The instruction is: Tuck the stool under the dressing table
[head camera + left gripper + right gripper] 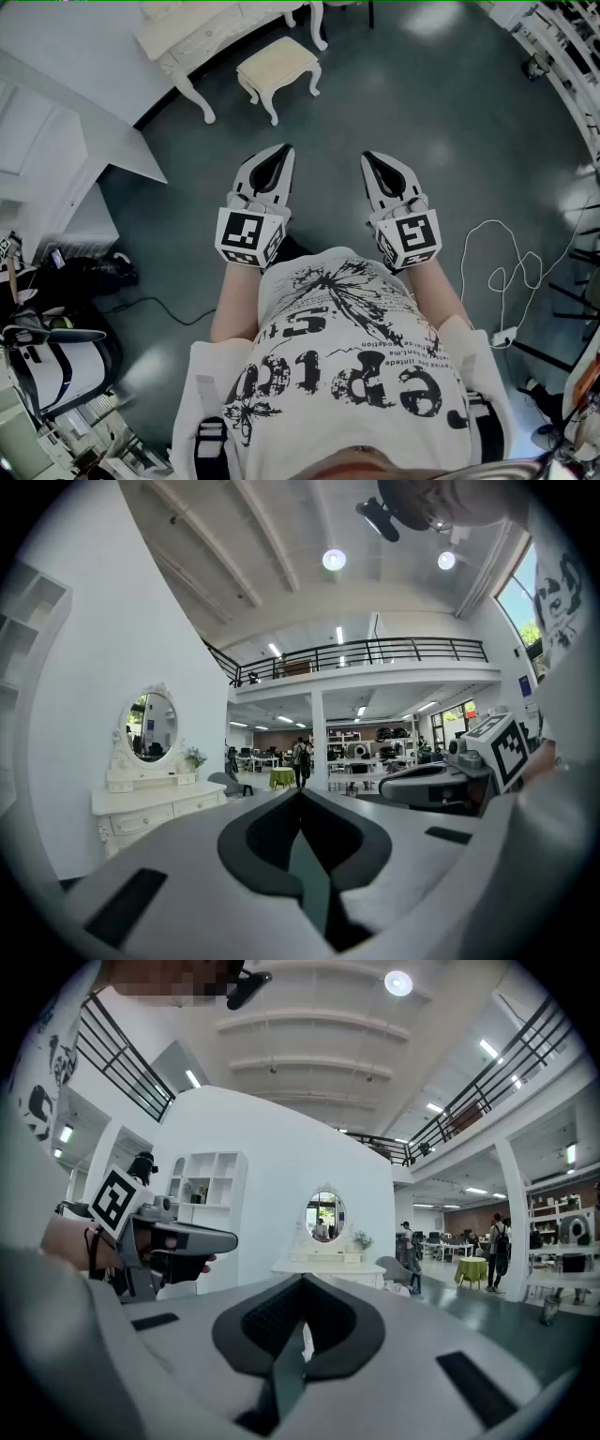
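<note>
The cream stool (278,64) stands on the dark floor just in front of the white dressing table (202,28), at the top of the head view and apart from both grippers. My left gripper (281,152) and right gripper (369,159) are held side by side at waist height, pointing toward the stool, both shut and empty. The left gripper view shows the dressing table (155,803) with its oval mirror (150,726) to the left of the shut jaws. In the right gripper view the dressing table (328,1265) lies straight ahead; the stool is hidden.
A white cable (506,272) loops over the floor at the right, near metal racks (567,56). A white partition with shelves (66,141) stands at the left, with black bags (89,272) and a white machine (47,366) below it.
</note>
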